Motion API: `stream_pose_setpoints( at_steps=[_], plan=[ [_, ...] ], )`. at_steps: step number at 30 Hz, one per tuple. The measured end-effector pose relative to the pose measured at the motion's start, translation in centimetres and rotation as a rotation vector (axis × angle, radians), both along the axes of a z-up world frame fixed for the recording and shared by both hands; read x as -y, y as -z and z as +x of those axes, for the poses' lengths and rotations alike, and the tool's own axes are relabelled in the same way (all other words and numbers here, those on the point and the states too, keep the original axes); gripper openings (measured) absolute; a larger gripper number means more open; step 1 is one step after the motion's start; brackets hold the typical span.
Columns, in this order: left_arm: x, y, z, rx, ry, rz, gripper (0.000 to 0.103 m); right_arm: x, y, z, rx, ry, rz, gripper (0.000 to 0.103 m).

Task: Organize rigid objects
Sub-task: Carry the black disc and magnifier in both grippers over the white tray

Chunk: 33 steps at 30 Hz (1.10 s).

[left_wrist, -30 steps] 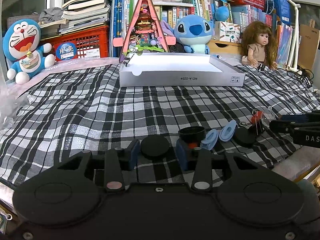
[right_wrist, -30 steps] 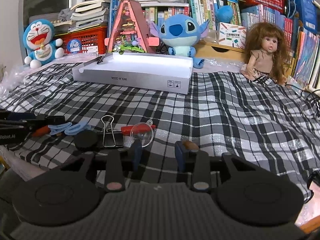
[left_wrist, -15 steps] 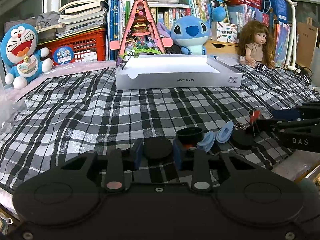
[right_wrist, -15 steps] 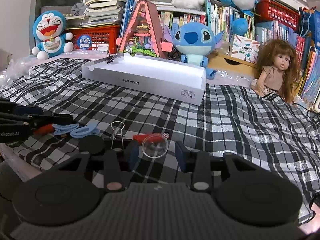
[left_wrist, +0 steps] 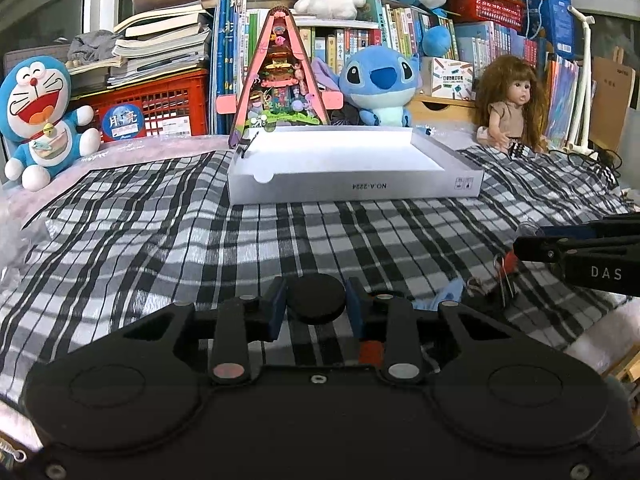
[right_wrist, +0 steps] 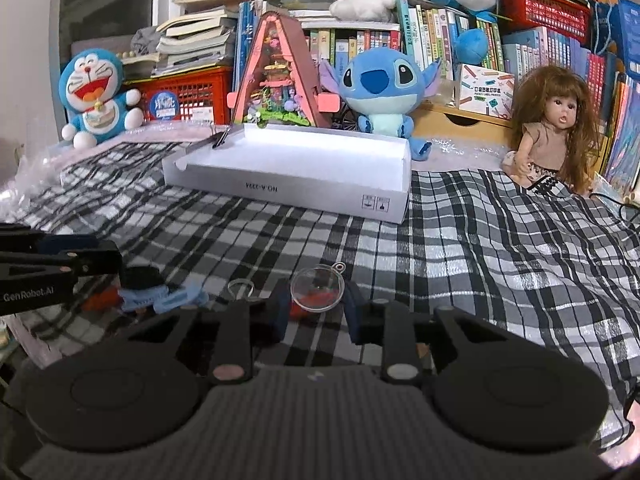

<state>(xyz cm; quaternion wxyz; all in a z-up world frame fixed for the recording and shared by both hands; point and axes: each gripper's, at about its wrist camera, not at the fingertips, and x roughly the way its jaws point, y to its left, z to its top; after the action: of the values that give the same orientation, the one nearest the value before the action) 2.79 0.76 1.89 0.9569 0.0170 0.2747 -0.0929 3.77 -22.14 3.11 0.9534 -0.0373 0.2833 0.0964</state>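
Observation:
My left gripper [left_wrist: 316, 311] has its blue pads on either side of a flat black round lid [left_wrist: 316, 298], touching it or nearly so, and holds it just above the checked cloth. My right gripper [right_wrist: 316, 312] has its pads around a clear plastic dome with a small loop [right_wrist: 317, 287], with a red piece [right_wrist: 316, 302] behind it. An open white cardboard box [left_wrist: 352, 168] lies farther back; it also shows in the right wrist view [right_wrist: 296, 172].
Blue clips [right_wrist: 160, 300], a black pot [right_wrist: 140, 276] and a binder clip [left_wrist: 505, 280] lie near the front edge of the cloth. Plush toys [left_wrist: 40, 116], a doll [left_wrist: 512, 104], a pink triangular toy house [left_wrist: 278, 80] and bookshelves stand behind the box.
Both grippers have closed in: the left onto the black lid, the right moved left onto the clear dome. Both views have risen and moved forward a little.

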Motion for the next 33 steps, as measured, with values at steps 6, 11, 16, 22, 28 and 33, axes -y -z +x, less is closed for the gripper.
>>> stream_pose_setpoints(
  at_steps=[6, 11, 16, 22, 28, 33],
  plan=[
    [-0.4, -2.2, 2.8, -0.006, 0.014, -0.023, 0.030, 0.8, -1.4, 1.9, -0.029, 0.032, 0.054, 0.033],
    [-0.7, -4.0, 6.0, -0.011, 0.005, -0.053, 0.030, 1.8, -2.8, 4.7, -0.081, 0.070, 0.117, 0.033],
    [-0.7, -5.3, 9.8, -0.029, -0.005, -0.066, 0.030, 2.6, -4.1, 7.5, -0.122, 0.094, 0.180, 0.033],
    [-0.7, -5.6, 15.6, -0.127, -0.008, -0.163, 0.030, 3.1, -5.0, 11.6, -0.195, 0.115, 0.227, 0.033],
    [-0.2, -4.4, 20.5, -0.181, -0.040, -0.201, 0.030, 2.7, -4.2, 16.2, -0.279, 0.153, 0.255, 0.033],
    [0.1, -3.0, 23.4, -0.203, -0.091, -0.193, 0.030, 1.2, -3.2, 18.9, -0.301, 0.165, 0.222, 0.033]
  ],
)
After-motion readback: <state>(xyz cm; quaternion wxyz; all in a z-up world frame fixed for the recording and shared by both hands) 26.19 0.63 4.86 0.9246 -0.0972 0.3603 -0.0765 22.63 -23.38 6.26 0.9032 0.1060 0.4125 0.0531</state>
